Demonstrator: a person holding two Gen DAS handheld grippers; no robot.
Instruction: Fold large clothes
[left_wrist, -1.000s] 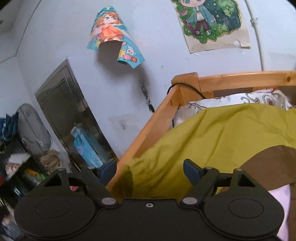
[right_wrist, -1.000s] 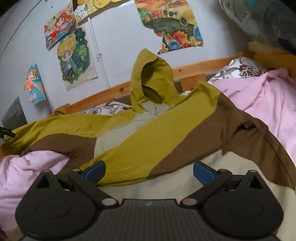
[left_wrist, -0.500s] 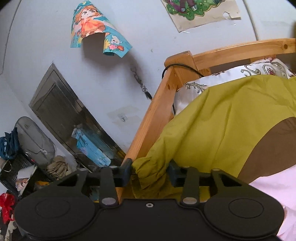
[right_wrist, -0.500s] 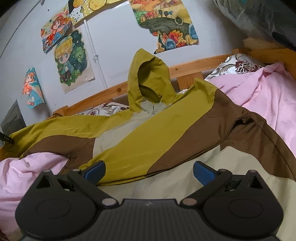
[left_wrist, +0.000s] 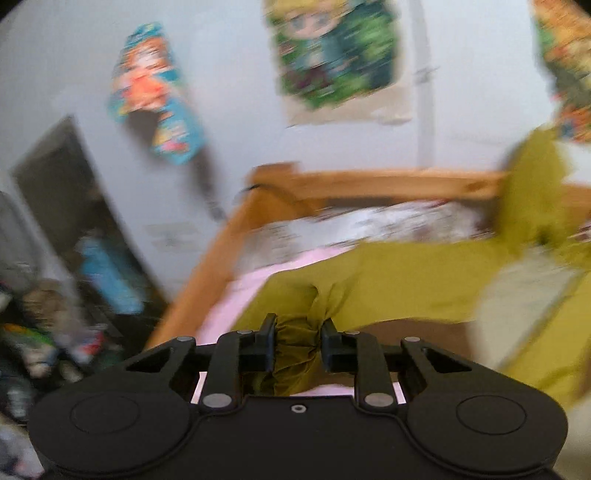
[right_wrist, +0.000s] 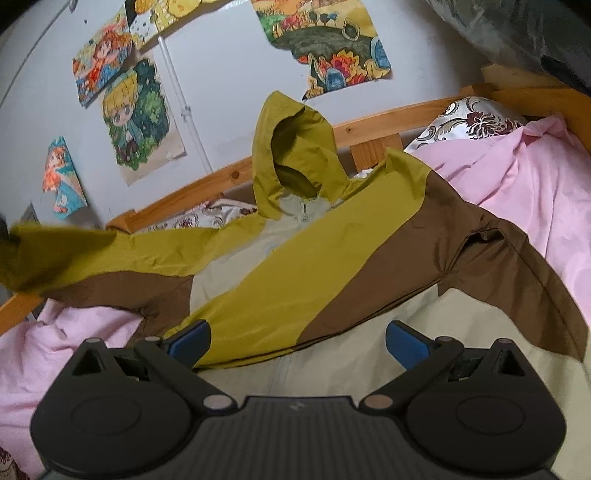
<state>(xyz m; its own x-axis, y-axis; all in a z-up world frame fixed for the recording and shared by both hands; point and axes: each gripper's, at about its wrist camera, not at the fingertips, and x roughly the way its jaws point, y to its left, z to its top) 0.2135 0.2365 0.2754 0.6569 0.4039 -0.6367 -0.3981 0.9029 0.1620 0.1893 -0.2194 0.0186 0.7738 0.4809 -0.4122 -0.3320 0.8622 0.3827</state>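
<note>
A hooded jacket (right_wrist: 306, 258) in olive, brown and cream lies spread front-up on a pink sheet, its hood (right_wrist: 291, 147) propped against the wooden rail. My left gripper (left_wrist: 297, 345) is shut on the olive cuff of the jacket's left sleeve (left_wrist: 369, 291) and holds it lifted above the bed. That raised sleeve also shows blurred at the left of the right wrist view (right_wrist: 62, 254). My right gripper (right_wrist: 297, 341) is open and empty, just above the jacket's cream lower front.
The wooden bed rail (right_wrist: 369, 127) runs along the far side, its corner post (left_wrist: 273, 181) at the left. The pink sheet (right_wrist: 524, 177) and a patterned pillow (right_wrist: 472, 120) lie at the right. Clutter (left_wrist: 40, 332) sits on the floor left of the bed.
My left gripper, half shut around the sleeve cuff half a second ago, has clamped it and swung it up and rightward over the bed. My right gripper has stayed open and nearly still.
</note>
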